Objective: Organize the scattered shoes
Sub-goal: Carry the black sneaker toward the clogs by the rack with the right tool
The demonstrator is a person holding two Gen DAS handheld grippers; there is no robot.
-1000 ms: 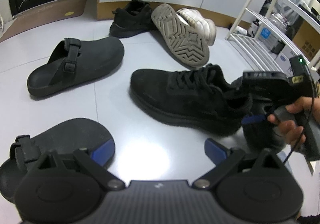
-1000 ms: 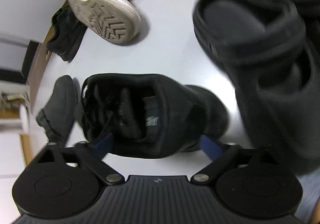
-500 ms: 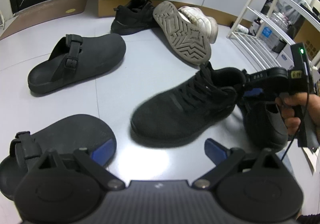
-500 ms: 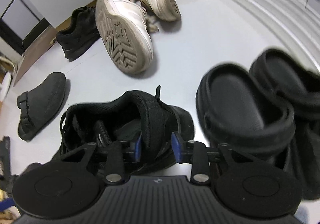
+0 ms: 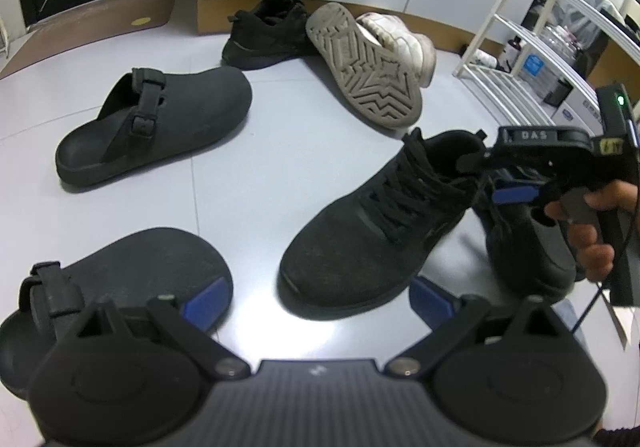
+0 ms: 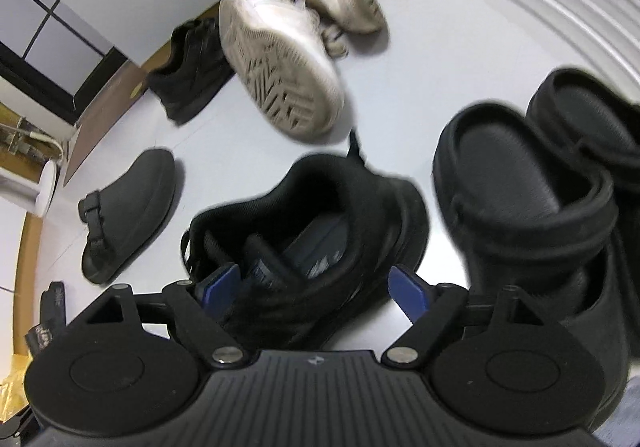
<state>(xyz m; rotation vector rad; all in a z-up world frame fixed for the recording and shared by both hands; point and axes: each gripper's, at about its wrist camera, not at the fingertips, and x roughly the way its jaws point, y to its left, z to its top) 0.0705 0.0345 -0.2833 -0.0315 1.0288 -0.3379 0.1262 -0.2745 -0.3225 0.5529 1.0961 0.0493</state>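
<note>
Sneaker [image 5: 384, 223], black and laced, sits on the grey floor [image 5: 248, 175] between the right gripper's [image 6: 312, 283] wide-open fingers at its heel. Black slides [image 6: 532, 207] crowd just beside it; a white shoe [image 5: 368, 71] lies sole-up beyond. Its toe points toward the left gripper [image 5: 320, 299], also wide open and empty. The heel is hidden in the left wrist view.

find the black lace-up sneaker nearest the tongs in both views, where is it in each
Left wrist view: the black lace-up suede sneaker lies right of centre, toe toward the camera, heel by the right tongs.
Right wrist view: it sits low at centre, heel opening facing the camera, one blue pad inside the collar and one outside.
Shared landmark: the white sneaker tipped sole-up, just beyond it.
</note>
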